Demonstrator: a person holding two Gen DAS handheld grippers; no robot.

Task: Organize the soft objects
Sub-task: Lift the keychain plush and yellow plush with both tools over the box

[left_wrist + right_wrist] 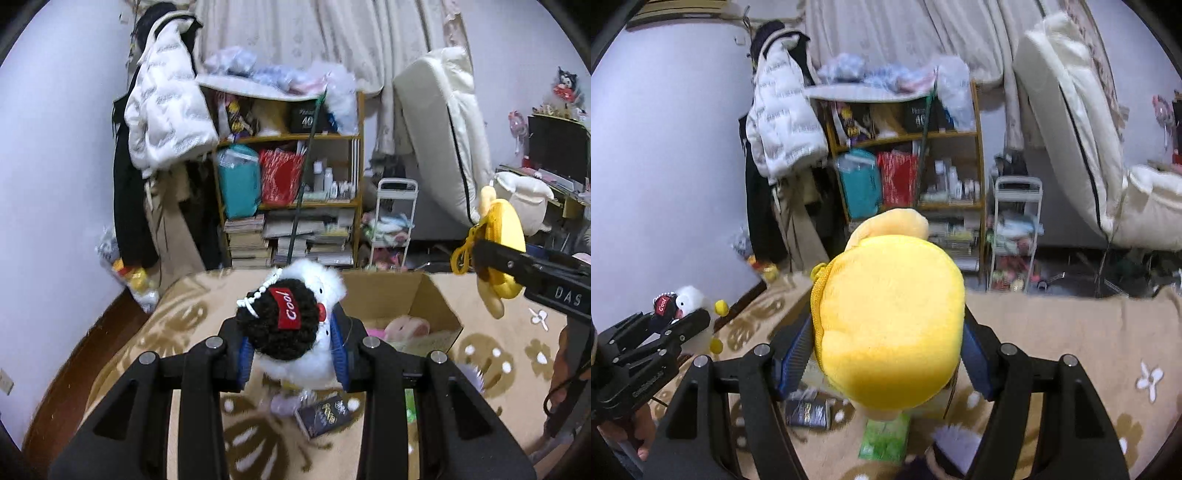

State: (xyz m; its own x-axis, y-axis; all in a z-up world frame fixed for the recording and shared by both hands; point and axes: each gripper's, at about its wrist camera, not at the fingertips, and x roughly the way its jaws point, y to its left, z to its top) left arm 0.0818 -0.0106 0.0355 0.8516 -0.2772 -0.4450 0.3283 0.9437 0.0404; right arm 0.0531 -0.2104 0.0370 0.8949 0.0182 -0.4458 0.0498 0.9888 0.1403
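- Plush in each of my tools, both lifted above the rug point(173, 314).
- My left gripper point(293, 354) pinches the white plush toy point(314, 354) — its blue pads point(244, 360) press in on both sides of the fluffy body, and the toy's curly black cap with a red "Cool" tag faces my camera.
- That toy hangs over the rug just beside the near left corner of the cardboard box point(417, 295).
- The box stands open on the rug; a pink soft toy point(408, 326) lies inside it, toward its near wall.
- My right gripper point(886, 343) squeezes the yellow plush point(890, 328) between its fingers — the round yellow body fills most of that camera's view.
- From the left wrist, the yellow plush shows held up in the air, beyond the box's right edge and well apart from the white one.
- Under the yellow plush, on the rug, lie a dark small packet point(809, 411) and a green packet point(884, 437), near each other.
- A shelf unit point(291, 173) crammed with books and bags stands behind the rug's far edge.
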